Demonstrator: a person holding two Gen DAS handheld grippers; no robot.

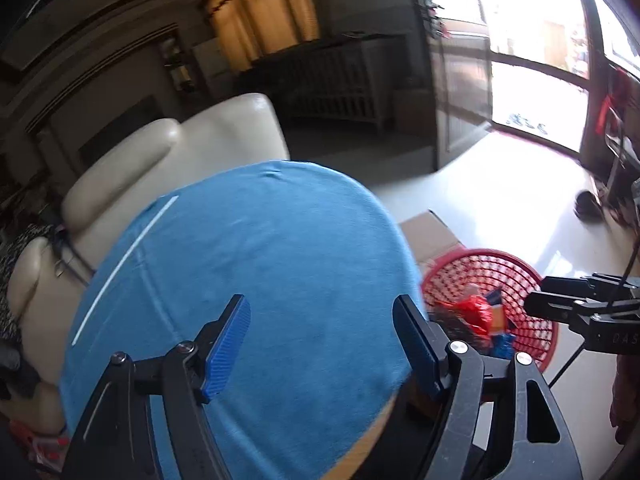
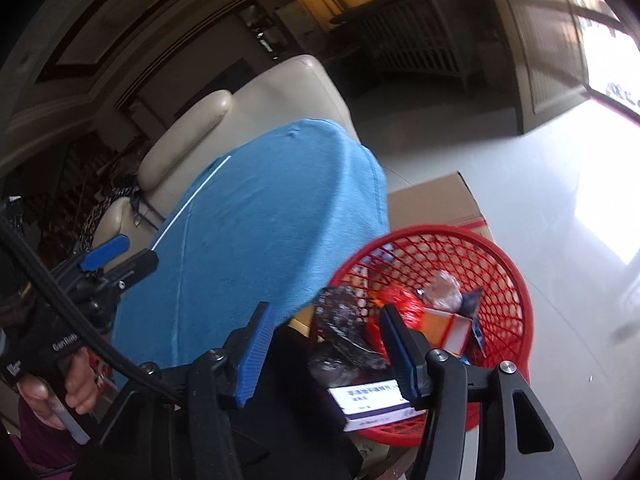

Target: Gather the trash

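My left gripper (image 1: 320, 340) hangs open over the blue cloth of the round table (image 1: 260, 260), with nothing between its blue pads. To its right stands a red mesh basket (image 1: 480, 254) with coloured wrappers inside; my right gripper (image 1: 538, 296) reaches over it. In the right wrist view my right gripper (image 2: 326, 356) is open above the basket (image 2: 516, 280). A crumpled dark plastic wrapper (image 2: 340, 332) and a white and purple box (image 2: 372, 404) show between and below its fingers, neither pressed by the pads. A red wrapper (image 2: 404, 300) and a clear one (image 2: 442, 290) lie in the basket.
A cardboard box (image 2: 436, 200) sits on the pale floor behind the basket. A cream sofa (image 1: 160, 152) stands behind the table. A person's hand (image 2: 76, 380) holds the left gripper (image 2: 124, 258) at the table's left edge. Bright glass doors (image 1: 536, 60) lie at the far right.
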